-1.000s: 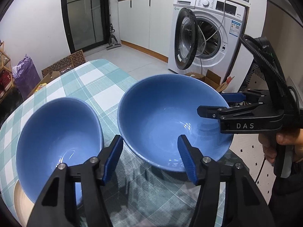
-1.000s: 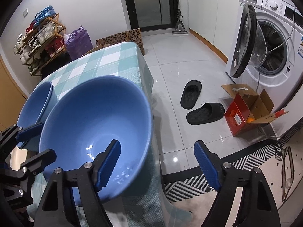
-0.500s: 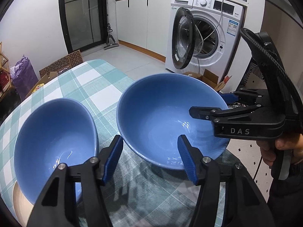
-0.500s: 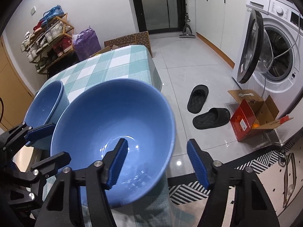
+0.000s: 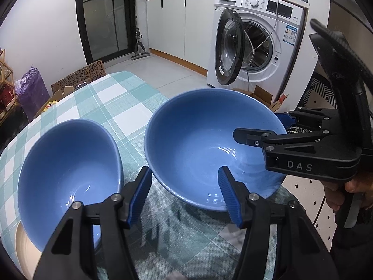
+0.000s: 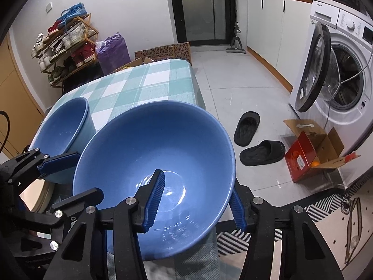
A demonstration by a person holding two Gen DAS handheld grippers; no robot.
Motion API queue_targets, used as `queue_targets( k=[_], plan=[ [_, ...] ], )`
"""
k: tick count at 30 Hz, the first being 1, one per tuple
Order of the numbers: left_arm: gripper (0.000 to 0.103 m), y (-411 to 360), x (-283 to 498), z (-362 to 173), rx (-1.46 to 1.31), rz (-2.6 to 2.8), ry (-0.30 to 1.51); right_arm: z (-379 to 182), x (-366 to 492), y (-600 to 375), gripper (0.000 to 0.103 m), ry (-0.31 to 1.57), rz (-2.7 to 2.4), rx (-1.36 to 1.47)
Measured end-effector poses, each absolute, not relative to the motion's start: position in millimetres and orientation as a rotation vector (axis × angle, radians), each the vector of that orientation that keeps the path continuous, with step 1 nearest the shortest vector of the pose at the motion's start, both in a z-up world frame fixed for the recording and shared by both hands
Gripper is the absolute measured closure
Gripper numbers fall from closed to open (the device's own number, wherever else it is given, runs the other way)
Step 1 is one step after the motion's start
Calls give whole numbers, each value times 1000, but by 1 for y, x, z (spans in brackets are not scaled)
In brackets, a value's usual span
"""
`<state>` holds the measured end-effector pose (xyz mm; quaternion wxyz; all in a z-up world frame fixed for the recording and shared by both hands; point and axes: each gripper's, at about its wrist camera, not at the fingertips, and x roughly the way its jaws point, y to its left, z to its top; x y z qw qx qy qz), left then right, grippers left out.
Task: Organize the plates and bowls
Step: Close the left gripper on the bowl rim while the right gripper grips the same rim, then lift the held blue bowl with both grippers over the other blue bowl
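Observation:
A wide blue bowl [image 5: 209, 147] sits at the right edge of the checked table [image 5: 112, 102]; it fills the right wrist view [image 6: 153, 158]. My right gripper [image 6: 193, 197] straddles its near rim, one finger inside and one outside, jaws narrowed but a gap still shows around the rim. It also shows in the left wrist view [image 5: 263, 128]. A deeper blue bowl [image 5: 67, 170] stands to the left on a cream plate [image 5: 23, 245]. My left gripper [image 5: 184, 193] is open, its fingers either side of the wide bowl's near rim.
The table edge drops off right beside the wide bowl. On the floor lie two black slippers [image 6: 254, 140] and an open red box [image 6: 312, 151]. A washing machine [image 5: 254, 46] with its door open stands behind. A shoe rack [image 6: 65, 44] is at far left.
My right gripper moved in over the wide bowl's rim and its jaws narrowed around it. The left gripper held almost still.

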<state>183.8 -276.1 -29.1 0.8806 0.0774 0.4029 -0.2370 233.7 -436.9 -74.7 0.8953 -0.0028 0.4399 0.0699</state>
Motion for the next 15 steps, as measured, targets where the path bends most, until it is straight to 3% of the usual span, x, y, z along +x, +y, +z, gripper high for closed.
queue_targets(
  k=[15],
  plan=[
    [50,-273,185,-26,148,-481,827,-70,233,-440,49,892,151,-9]
  ],
)
